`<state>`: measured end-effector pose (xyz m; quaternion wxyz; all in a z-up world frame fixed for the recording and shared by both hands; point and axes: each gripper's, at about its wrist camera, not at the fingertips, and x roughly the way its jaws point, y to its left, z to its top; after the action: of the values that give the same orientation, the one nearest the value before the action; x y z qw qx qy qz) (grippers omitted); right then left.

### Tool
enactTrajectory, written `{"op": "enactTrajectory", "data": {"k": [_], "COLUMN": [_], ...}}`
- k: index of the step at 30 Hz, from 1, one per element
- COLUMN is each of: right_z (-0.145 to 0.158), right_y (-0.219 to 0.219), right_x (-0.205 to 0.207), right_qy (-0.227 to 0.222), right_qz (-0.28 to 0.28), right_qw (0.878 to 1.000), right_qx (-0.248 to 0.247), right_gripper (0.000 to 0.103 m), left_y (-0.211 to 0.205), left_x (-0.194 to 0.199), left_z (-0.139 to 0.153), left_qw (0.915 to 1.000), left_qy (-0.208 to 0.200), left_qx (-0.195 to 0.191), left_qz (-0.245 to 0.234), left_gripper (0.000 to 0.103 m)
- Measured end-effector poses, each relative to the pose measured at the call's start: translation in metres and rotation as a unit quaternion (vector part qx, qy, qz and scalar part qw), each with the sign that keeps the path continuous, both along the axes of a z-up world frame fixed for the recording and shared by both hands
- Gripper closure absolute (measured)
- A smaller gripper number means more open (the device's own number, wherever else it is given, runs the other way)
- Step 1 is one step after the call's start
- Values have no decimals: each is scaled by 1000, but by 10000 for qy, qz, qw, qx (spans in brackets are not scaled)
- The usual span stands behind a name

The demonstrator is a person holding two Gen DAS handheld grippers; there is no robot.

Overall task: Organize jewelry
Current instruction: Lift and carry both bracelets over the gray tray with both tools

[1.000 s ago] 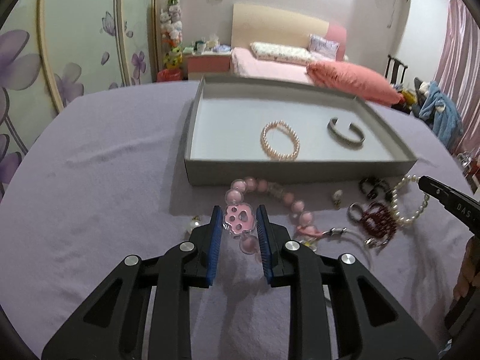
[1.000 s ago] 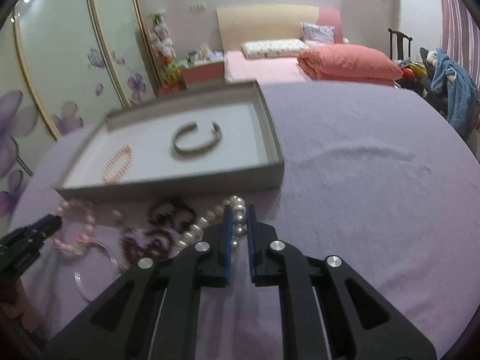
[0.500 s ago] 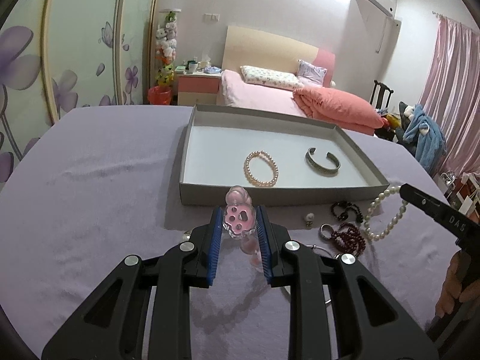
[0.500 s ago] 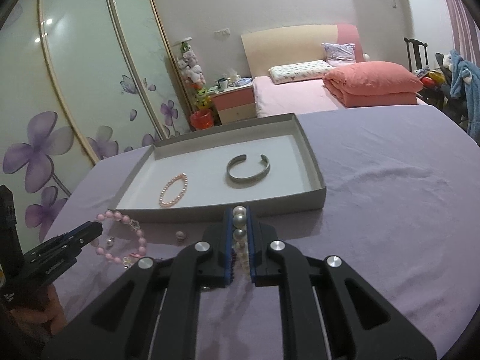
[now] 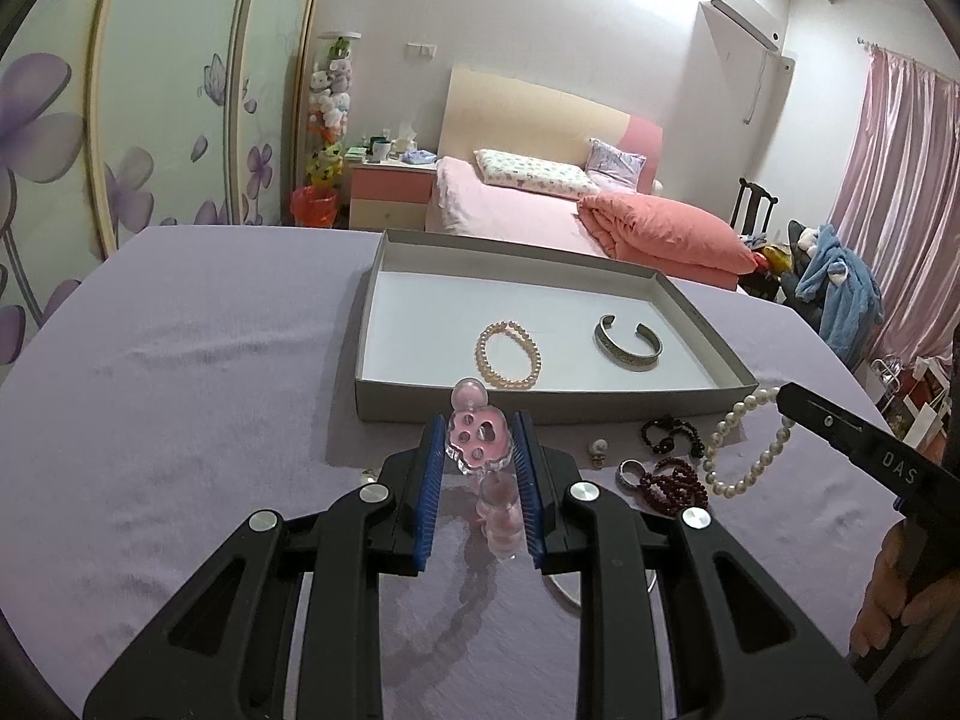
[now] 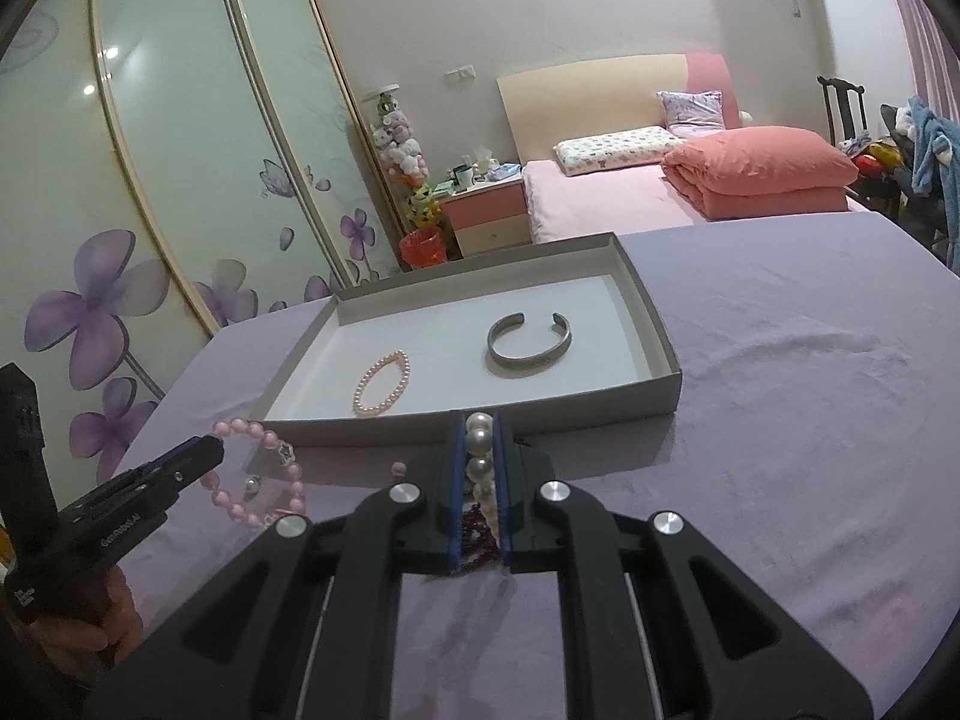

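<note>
Risk of dangling loops snagging tray wall [image 5: 456, 405]: left gripper [image 5: 478, 459] clamping pink bracelet [image 5: 478, 438], right gripper [image 6: 480, 468] clamping pearl strand [image 6: 480, 441].

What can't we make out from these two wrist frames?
- Left wrist: thin silver hoop lies mostly behind the left gripper.
- Right wrist: dark red beads show only through the right gripper.
- Left wrist: small charm is too small to identify.
- Right wrist: person's hand is cut off by the edge.
</note>
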<state>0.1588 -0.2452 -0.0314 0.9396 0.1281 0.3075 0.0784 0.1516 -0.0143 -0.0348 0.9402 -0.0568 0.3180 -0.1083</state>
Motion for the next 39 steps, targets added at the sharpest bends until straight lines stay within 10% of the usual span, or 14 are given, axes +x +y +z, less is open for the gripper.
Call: {"op": "enactTrajectory", "data": {"k": [39], "right_z": [64], "right_y": [36], "right_x": [-35], "right_qy": [-1878], "right_qz": [-338], "right_qw": [9777], "right_qx": [-882], "right_gripper": [93], "left_y": [-21], "left_x": [-23], "left_z": [48], "left_qw": [9917], "left_qy": [-1241], "left_qx": [310], "left_qz": [144], "left_gripper": [79]}}
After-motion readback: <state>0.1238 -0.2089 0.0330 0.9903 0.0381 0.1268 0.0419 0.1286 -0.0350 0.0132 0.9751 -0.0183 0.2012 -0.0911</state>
